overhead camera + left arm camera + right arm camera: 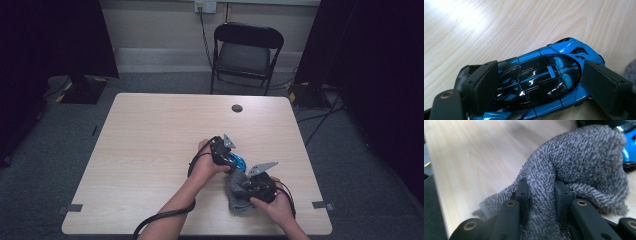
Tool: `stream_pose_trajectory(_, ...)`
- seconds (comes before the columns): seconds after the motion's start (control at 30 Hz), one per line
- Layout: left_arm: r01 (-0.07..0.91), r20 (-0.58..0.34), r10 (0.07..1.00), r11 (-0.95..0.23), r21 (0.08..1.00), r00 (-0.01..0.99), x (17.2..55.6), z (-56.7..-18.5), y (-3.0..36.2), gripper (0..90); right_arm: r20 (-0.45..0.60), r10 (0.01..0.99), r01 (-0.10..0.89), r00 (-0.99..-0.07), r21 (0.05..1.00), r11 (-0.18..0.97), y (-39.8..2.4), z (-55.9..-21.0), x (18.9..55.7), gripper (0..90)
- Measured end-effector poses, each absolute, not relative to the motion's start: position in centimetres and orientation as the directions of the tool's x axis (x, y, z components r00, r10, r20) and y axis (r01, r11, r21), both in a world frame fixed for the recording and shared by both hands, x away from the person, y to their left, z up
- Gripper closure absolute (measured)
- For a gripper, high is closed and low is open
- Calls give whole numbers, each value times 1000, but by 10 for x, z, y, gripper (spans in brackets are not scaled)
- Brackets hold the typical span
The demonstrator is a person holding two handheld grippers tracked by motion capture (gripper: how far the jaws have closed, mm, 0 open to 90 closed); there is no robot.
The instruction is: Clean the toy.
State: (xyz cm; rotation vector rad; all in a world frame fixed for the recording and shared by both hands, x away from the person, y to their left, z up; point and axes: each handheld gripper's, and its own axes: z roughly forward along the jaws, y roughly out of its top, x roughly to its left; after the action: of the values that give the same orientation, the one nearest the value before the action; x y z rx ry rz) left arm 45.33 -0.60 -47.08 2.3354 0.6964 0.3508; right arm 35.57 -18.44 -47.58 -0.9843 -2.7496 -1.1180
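- Left gripper view: left gripper (536,82) straddles a blue toy car (544,82) resting on the wooden table (499,30), jaws against its flanks, clamped on it and steadying it.
- Right gripper view: right gripper (541,195) pinched tight on a fold of grey terry cloth (584,162), bunched just beside the car's blue bodywork.
- High view: both meet near the table's front right.
- Step judged: wiping the car.
- Next, probably: drag cloth across roof, keep car pinned, avoid snagging the other jaws.
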Motion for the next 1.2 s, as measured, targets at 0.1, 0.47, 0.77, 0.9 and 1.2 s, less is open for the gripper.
stream_pose_trajectory(0.1,387,64,562,-643,661,825,454,-470,-6,144,222,533,541,-816,616,572,-186,-470,350,698)
stream_pose_trajectory(0.47,382,61,563,-632,674,824,453,-471,-5,145,194,610,569,-768,644,511,-238,-446,362,697)
stream_pose_trajectory(0.77,381,64,564,-633,674,824,451,-471,-7,145,144,703,607,-696,642,469,-263,-437,415,694)
stream_pose_trajectory(0.9,377,66,561,-634,675,825,451,-472,-7,145,104,720,608,-686,626,488,-259,-440,442,688)
stream_pose_trajectory(1.2,376,64,561,-631,679,826,451,-472,-7,145,65,724,619,-686,575,535,-231,-456,481,669)
